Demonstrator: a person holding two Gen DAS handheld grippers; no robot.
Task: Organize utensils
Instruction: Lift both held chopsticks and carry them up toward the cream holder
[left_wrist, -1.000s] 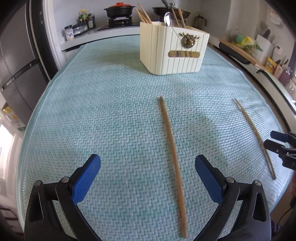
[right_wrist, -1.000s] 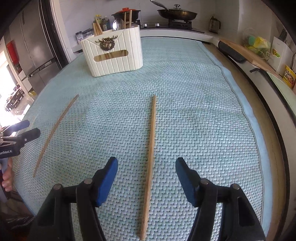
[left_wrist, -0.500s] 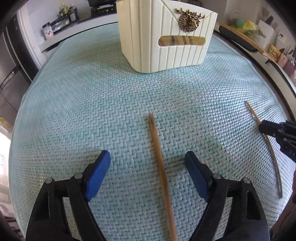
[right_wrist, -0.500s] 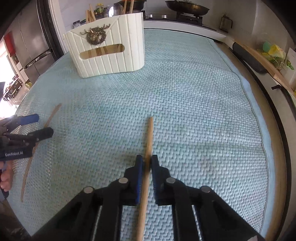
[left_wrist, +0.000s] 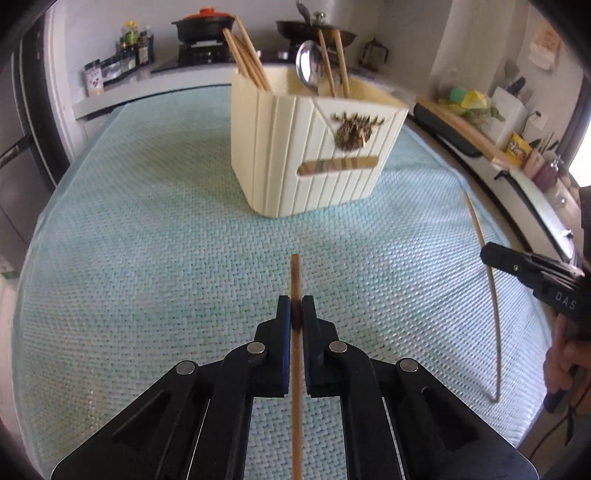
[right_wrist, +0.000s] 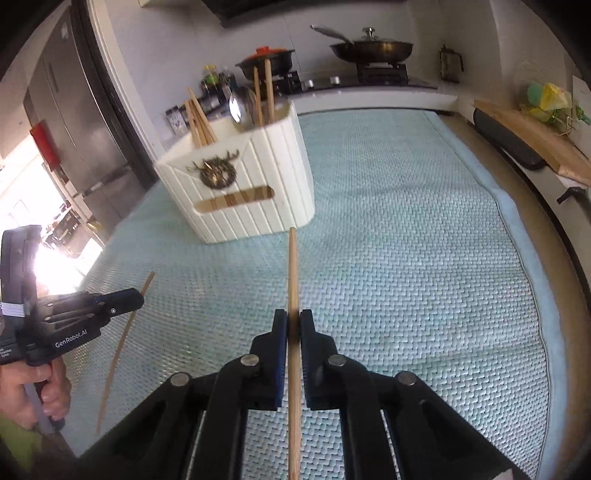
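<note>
**One chopstick in each gripper, holder waiting ahead**

Nearest the left wrist camera, the left gripper has its blue-padded black jaws pressed together on a thin, straight wooden chopstick, which runs along the line of the jaws with a short length poking out in front. The right gripper pinches a second wooden chopstick the same way, with a longer length ahead of the pads. Both sticks appear to be off the pale green woven mat that covers the table.

Further on, in the middle of the mat, stands the cream ribbed utensil holder with a brass stag-head ornament on its front. It already holds several wooden chopsticks on one side and a metal spoon with two more sticks on the other. Beyond it, pans sit on a stove.

The step in hand looks like carrying each stick to the holder. To do it well, keep the grip firm so the sticks do not swivel, bring each tip above the rim, tilt it steeply downward over the compartment that holds the other chopsticks, and let go only once the tip is inside. The two hands are better taken in turn, so that the grippers do not crowd each other at the opening.
</note>
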